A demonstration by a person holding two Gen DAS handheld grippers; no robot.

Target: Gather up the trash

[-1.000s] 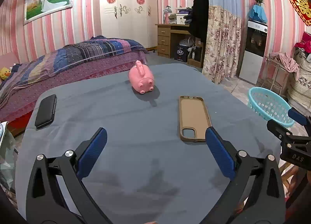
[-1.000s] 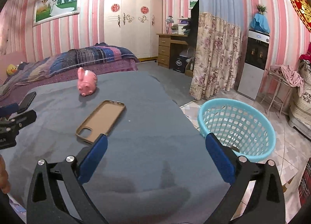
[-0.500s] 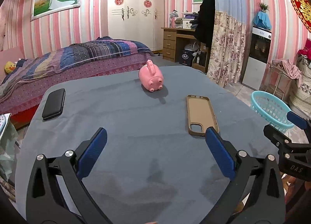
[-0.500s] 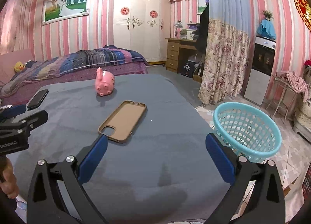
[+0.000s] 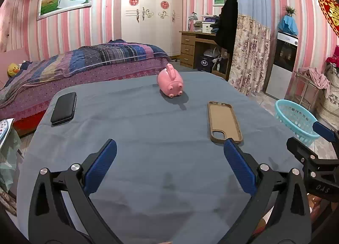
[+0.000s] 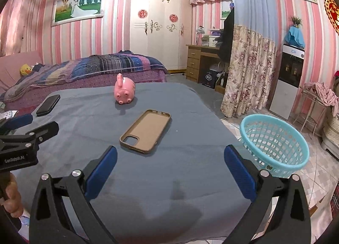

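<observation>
A blue-grey cloth covers the table [image 5: 148, 138]. On it lie a brown phone case [image 5: 224, 121], a pink pig-shaped toy [image 5: 171, 83] and a black phone [image 5: 64, 108]. A turquoise mesh basket [image 6: 275, 140] stands on the floor off the table's right edge. My left gripper [image 5: 169, 155] is open and empty above the near part of the table. My right gripper [image 6: 170, 160] is open and empty, the case [image 6: 146, 130] just ahead of its left finger. No loose trash shows on the table.
A bed with a striped quilt [image 5: 84, 59] lies behind the table. A wooden desk [image 5: 197, 49], a floral curtain [image 6: 247, 70] and a water dispenser [image 6: 288, 79] stand at the right. The right gripper shows at the left wrist view's right edge [image 5: 313, 155].
Both grippers have pulled back and tilted up a little; the table objects sit lower and farther in view. Both stay open and empty. Nothing on the table has moved.
</observation>
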